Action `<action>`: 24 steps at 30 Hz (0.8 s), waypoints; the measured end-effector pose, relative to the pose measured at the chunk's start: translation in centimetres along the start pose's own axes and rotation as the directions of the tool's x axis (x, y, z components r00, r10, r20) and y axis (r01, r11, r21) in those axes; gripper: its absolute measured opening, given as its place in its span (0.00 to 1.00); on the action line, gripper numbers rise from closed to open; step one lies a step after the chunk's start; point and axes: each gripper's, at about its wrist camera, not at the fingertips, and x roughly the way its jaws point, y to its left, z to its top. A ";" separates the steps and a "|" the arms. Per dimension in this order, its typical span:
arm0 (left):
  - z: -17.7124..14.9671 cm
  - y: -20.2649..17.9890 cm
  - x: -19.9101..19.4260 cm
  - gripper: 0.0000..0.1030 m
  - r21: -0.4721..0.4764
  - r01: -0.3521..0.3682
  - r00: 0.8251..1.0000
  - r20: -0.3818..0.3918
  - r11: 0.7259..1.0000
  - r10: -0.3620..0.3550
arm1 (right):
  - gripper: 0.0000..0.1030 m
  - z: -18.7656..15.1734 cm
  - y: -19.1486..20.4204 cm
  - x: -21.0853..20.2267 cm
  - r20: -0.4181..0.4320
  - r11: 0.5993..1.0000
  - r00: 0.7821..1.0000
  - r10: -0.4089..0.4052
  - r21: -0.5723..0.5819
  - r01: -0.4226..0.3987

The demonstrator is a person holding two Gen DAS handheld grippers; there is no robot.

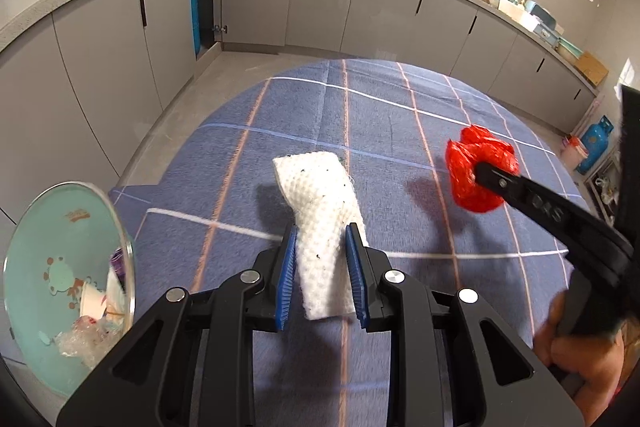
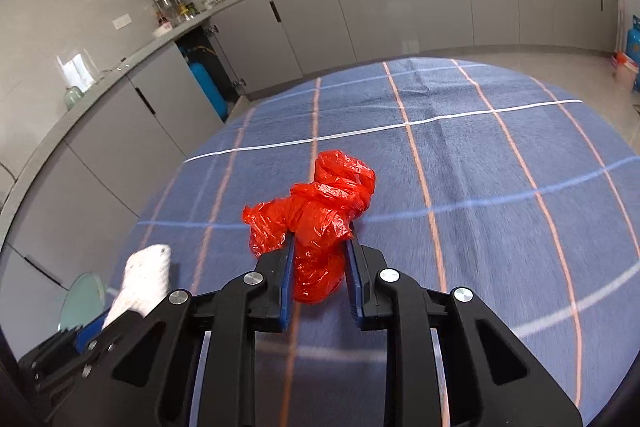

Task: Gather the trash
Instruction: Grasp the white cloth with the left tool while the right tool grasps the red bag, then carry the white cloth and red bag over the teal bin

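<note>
Left gripper (image 1: 322, 267): jaws closed on white paper towel (image 1: 320, 223), folded strip pinched at mid-length, both ends free, lifted clear of blue checked cloth.
Right gripper (image 2: 318, 271): jaws closed on red plastic bag (image 2: 316, 223), crumpled wad bulging out above and to the left of the pads.
Bin (image 1: 68, 267): pale green, frog print on inside wall, down at left beside the tabletop edge, already holding a paper cup and clear wrap.
Tabletop (image 2: 480, 167): round, covered in blue cloth with orange and white lines; no other trash seen on it.
Kitchen: grey cabinets along far walls, wok on stove, blue gas cylinder inside open cabinet.
Risk, towel: limp free end likely to catch on bin rim and hang outside on release; cause, pinch at the middle only.
Risk, bag: slick film, springy wad; probable slip or pop out of pads during carry; light enough to miss the bin if dropped from high.
Risk, crossing: right gripper well apart from bin, left nearer; possible clash if both travel at once.
Left view only: bin contents, right gripper from the side with the person's hand (image 1: 576, 343) on it.
Right view only: bag's full shape, far half of tabletop; bin just a sliver there.
</note>
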 end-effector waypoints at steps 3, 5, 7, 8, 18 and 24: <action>-0.8 0.5 -1.1 0.24 0.003 -0.007 1.000 0.007 1.000 0.007 | 0.23 -1.4 0.5 -2.2 0.019 1.000 1.000 0.021 0.009 -0.021; -1.5 1.0 -2.0 0.24 0.002 -0.013 1.000 0.008 1.000 0.013 | 0.23 -2.4 1.1 -3.6 0.034 1.000 0.999 0.025 0.005 -0.025; -2.2 1.4 -2.8 0.24 0.003 -0.024 1.000 0.013 1.000 0.023 | 0.23 -3.3 1.5 -4.8 0.041 0.999 0.999 0.034 0.007 -0.034; -2.6 1.7 -3.3 0.24 0.001 -0.025 1.000 0.016 1.000 0.025 | 0.23 -3.7 1.9 -5.2 0.041 0.999 0.998 0.037 0.012 -0.038; -5.9 3.5 -6.6 0.24 0.000 -0.027 0.999 0.029 1.000 0.027 | 0.23 -7.4 4.6 -8.5 0.053 0.998 0.997 0.057 -0.008 -0.057; -6.7 4.3 -8.0 0.24 0.004 -0.033 0.999 0.044 0.999 0.033 | 0.23 -8.9 6.1 -9.5 0.044 0.997 0.996 0.072 -0.026 -0.071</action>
